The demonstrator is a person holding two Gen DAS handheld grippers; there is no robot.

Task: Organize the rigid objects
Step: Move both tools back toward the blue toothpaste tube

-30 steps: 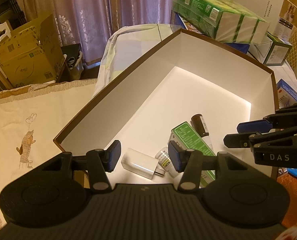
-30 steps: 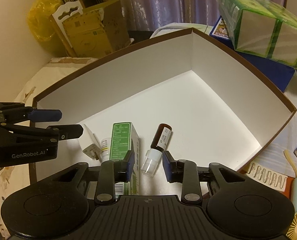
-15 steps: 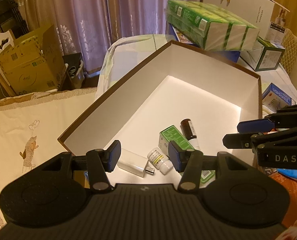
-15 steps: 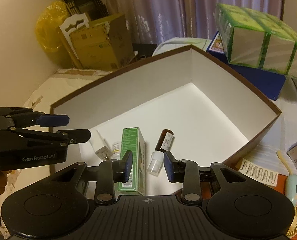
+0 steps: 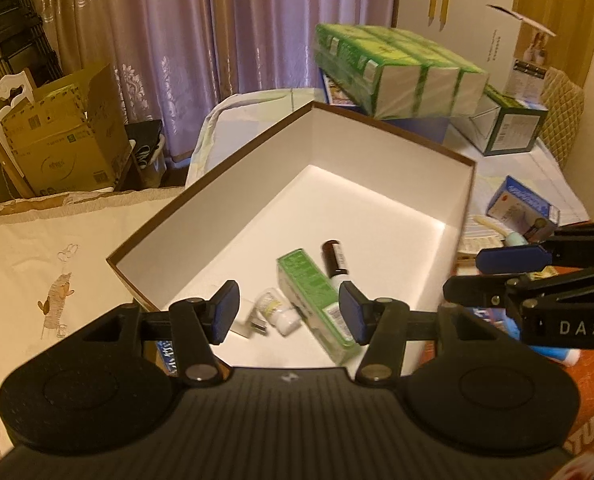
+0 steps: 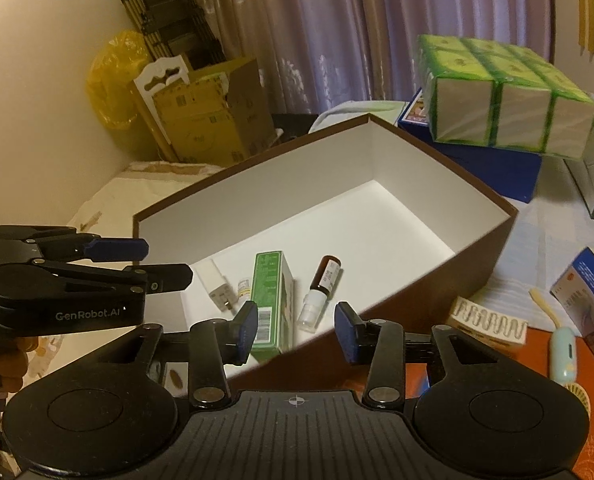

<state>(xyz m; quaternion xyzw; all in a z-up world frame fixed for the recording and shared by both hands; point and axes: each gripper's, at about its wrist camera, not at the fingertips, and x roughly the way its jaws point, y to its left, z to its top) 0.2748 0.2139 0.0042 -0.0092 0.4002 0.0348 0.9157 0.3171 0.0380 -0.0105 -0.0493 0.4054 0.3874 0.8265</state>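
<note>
A brown box with white inside (image 5: pixel 381 148) (image 6: pixel 493 236) holds a green carton (image 5: pixel 315 292) (image 6: pixel 273 296), a brown bottle with a white cap (image 5: pixel 335 258) (image 6: pixel 323 282), a small white bottle (image 5: pixel 275 308) (image 6: pixel 244 287) and a white plug adapter (image 6: pixel 219 288). My left gripper (image 5: pixel 289 316) is open and empty above the box's near edge. My right gripper (image 6: pixel 295 330) is open and empty, also above the near edge.
Green tissue packs (image 5: pixel 401 72) (image 6: pixel 505 100) sit on boxes behind the brown box. A blue-white carton (image 5: pixel 523 204) (image 6: pixel 585 296), a small fan (image 6: pixel 563 356) and a flat card (image 6: pixel 489 326) lie to the right. Cardboard boxes (image 5: pixel 57 136) stand at the left.
Both grippers have pulled back and up from the box, so the box and its contents look smaller and farther. Both stay open and empty.
</note>
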